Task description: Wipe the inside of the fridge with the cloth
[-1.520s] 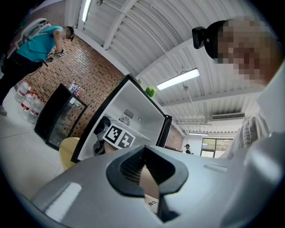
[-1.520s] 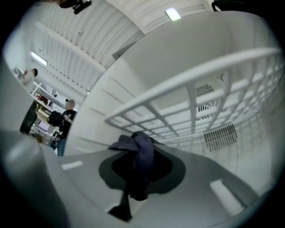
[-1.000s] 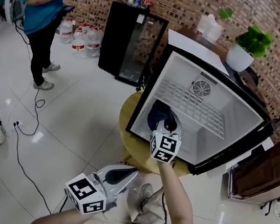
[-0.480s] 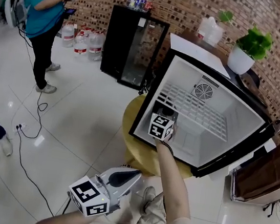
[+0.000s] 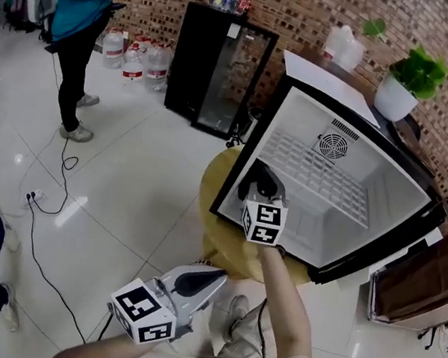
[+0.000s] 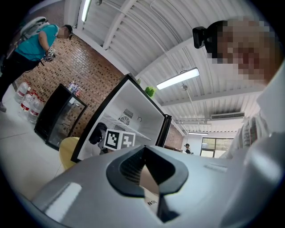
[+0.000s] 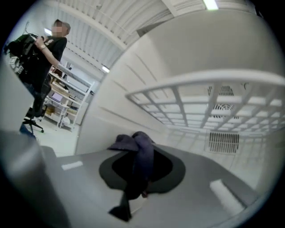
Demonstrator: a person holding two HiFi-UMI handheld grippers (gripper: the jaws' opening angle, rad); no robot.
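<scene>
Head view shows your right gripper [image 5: 259,194] reaching into the open fridge [image 5: 391,193], low by its left wall, dark cloth [image 5: 255,178] at its tip. Left gripper view: your left gripper [image 6: 149,189] is closed, empty, outside the fridge. Right gripper view: jaws clamp the cloth beneath the wire shelf [image 7: 200,100].

We stand in what looks like a lab-style work hall: brick wall [image 5: 314,9], glossy floor tiles [image 5: 123,193], a trailing cable [image 5: 35,197], ceiling strip lights [image 6: 178,79], storage shelves [image 7: 62,102], stacked water jugs [image 5: 141,59].
</scene>
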